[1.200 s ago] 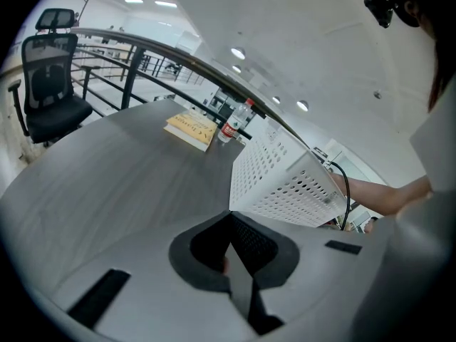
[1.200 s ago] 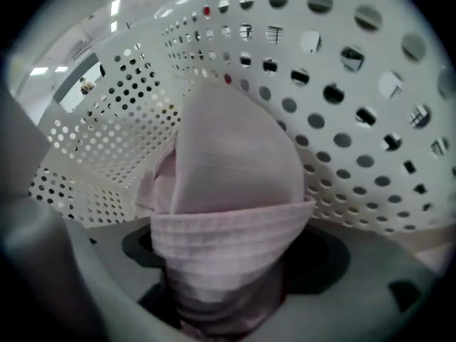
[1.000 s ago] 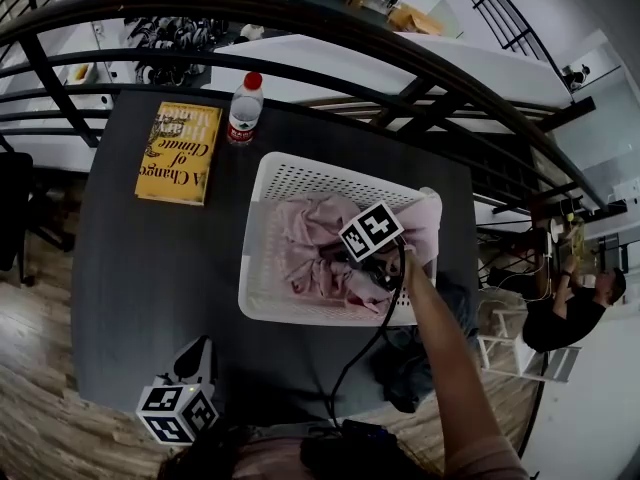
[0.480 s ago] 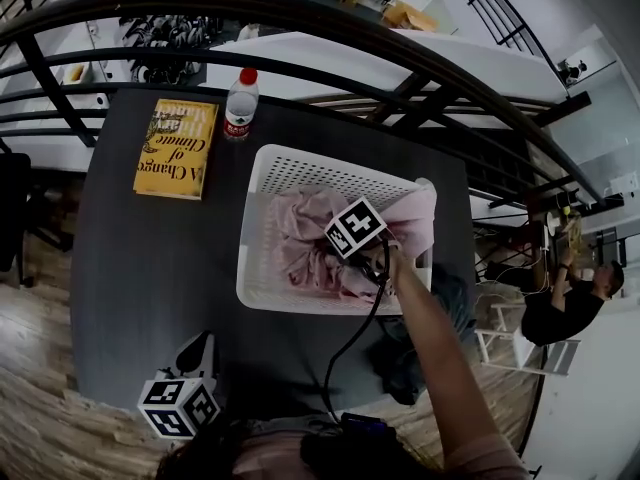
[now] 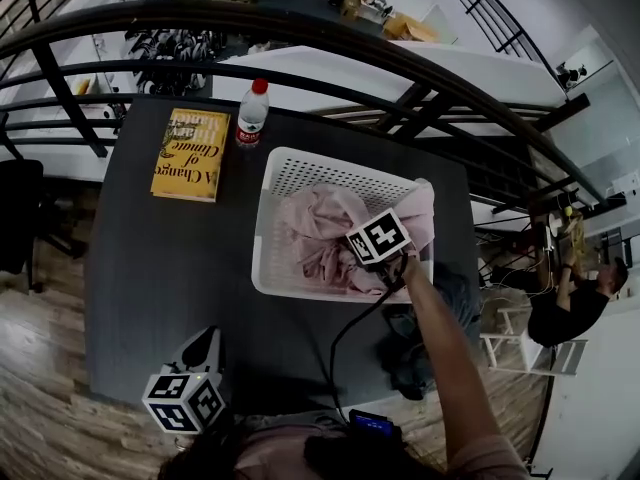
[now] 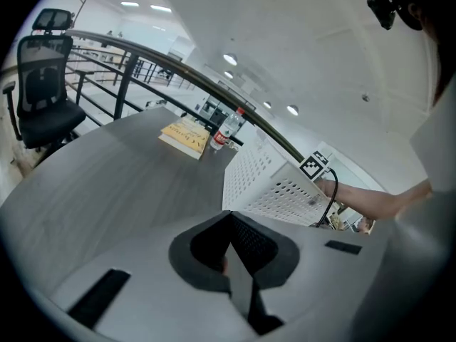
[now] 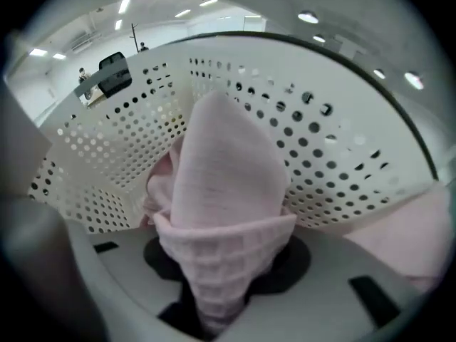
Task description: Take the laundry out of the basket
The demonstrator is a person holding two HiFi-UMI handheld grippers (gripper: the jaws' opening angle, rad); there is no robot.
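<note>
Grip taken on pink laundry [image 5: 318,230] by right hand-held gripper [image 7: 217,294], with jaws just closed partway onto a fold and raised a little since a second ago. Mostly still inside basket [image 5: 300,173], so lifting out only begun. Left hand-held gripper [image 6: 231,266] shut, empty, near bench [image 5: 160,268] edge.

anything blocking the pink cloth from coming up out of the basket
Nothing visible does. The right gripper has just been closing its jaws and now pinches the pink cloth. The basket is open on top; only its holed walls stand around the cloth, so a straight lift looks clear.
</note>
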